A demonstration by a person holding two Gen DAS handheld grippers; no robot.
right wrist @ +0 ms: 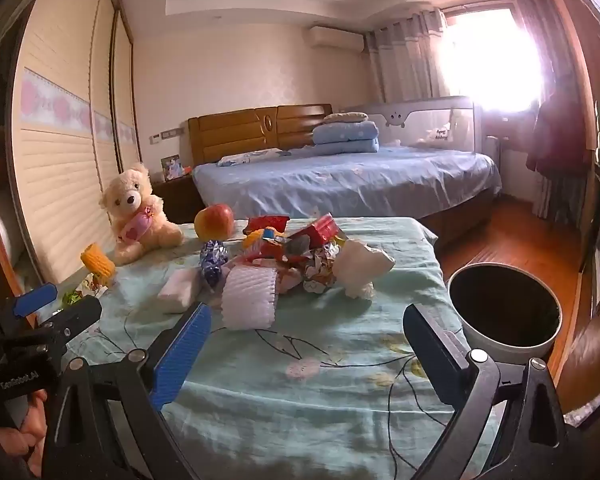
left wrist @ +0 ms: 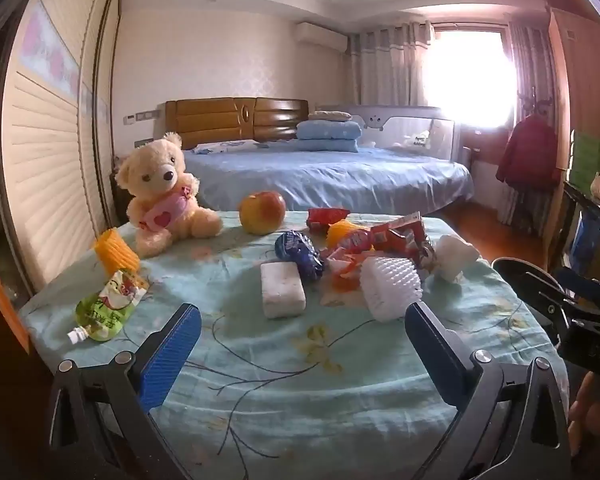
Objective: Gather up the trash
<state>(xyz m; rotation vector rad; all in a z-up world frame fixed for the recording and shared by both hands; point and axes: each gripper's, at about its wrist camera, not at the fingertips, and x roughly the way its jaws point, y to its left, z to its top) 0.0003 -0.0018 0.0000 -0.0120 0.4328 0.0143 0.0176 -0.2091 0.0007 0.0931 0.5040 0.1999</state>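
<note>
While you are holding the left gripper (left wrist: 300, 340) and right gripper (right wrist: 306, 334) spread wide and empty above the table (right wrist: 340, 392), the trash pile (right wrist: 292, 256) is lying mid-table, with the bin (right wrist: 504, 312) standing beside its right edge.

Near half of table (left wrist: 300, 380) bare; far half crowded.
Foam net (right wrist: 248, 296) & foam block (left wrist: 282, 294) sit at front of wrapper pile (left wrist: 380, 240); teddy (left wrist: 164, 192), apple (left wrist: 262, 212) behind; bin (right wrist: 504, 312) off table's right edge.
</note>
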